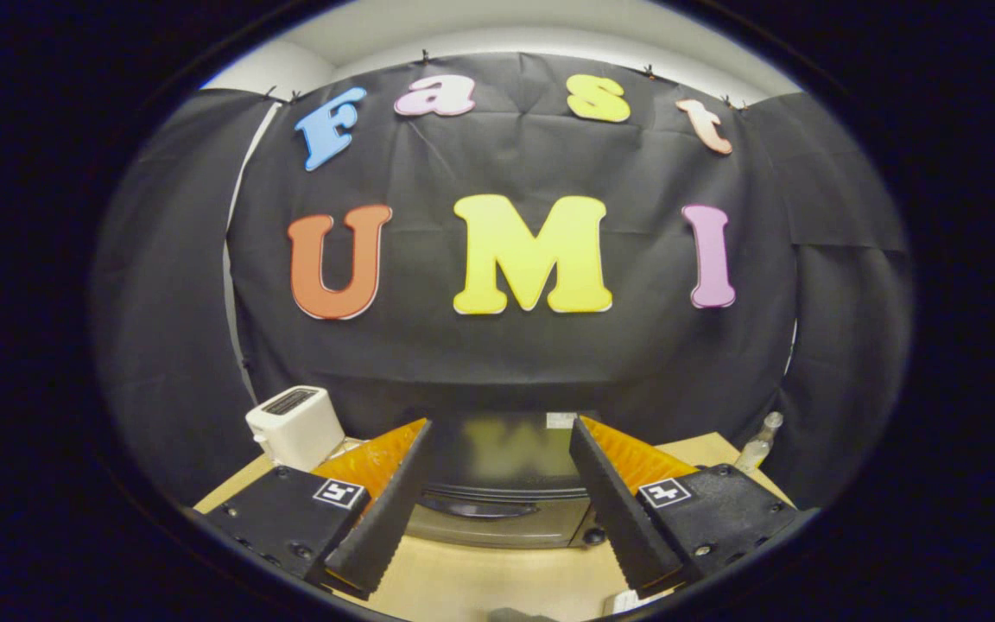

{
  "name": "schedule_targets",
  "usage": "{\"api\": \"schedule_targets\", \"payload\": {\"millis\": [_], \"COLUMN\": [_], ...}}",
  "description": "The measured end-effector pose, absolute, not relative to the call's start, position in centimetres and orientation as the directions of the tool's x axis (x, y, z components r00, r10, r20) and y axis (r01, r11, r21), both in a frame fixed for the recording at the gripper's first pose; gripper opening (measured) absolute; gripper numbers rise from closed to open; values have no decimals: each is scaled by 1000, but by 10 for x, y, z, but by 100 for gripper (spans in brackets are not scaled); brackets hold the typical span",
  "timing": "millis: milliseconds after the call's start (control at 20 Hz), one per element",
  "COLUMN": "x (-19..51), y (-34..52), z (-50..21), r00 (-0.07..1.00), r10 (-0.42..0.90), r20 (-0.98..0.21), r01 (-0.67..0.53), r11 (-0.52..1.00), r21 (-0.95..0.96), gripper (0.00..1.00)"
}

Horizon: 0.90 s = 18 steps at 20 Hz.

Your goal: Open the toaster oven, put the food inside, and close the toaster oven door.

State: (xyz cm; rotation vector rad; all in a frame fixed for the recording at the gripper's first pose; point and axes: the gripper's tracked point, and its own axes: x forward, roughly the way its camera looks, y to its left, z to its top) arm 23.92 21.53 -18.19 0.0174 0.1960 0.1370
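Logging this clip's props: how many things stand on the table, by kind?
Toaster oven, door shut, ahead of the open gripper: 1
White toaster: 1
Clear bottle: 1
Total: 3

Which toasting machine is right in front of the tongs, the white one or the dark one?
The dark toaster oven, sitting just beyond the open tongs, door shut. The small white toaster stands off to the side, past one finger.
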Motion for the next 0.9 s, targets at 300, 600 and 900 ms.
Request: {"api": "schedule_targets", "payload": {"millis": [300,600,900], "x": [289,288,255], "y": [230,229,224], "z": [-267,-295,-301], "r00": [952,945,929], "r10": [58,31,53], "r20": [-300,-324,-367], "r01": [-58,-31,-51], "r11": [998,1000,999], "r21": [9,6,15], "gripper": [100,100,100]}}
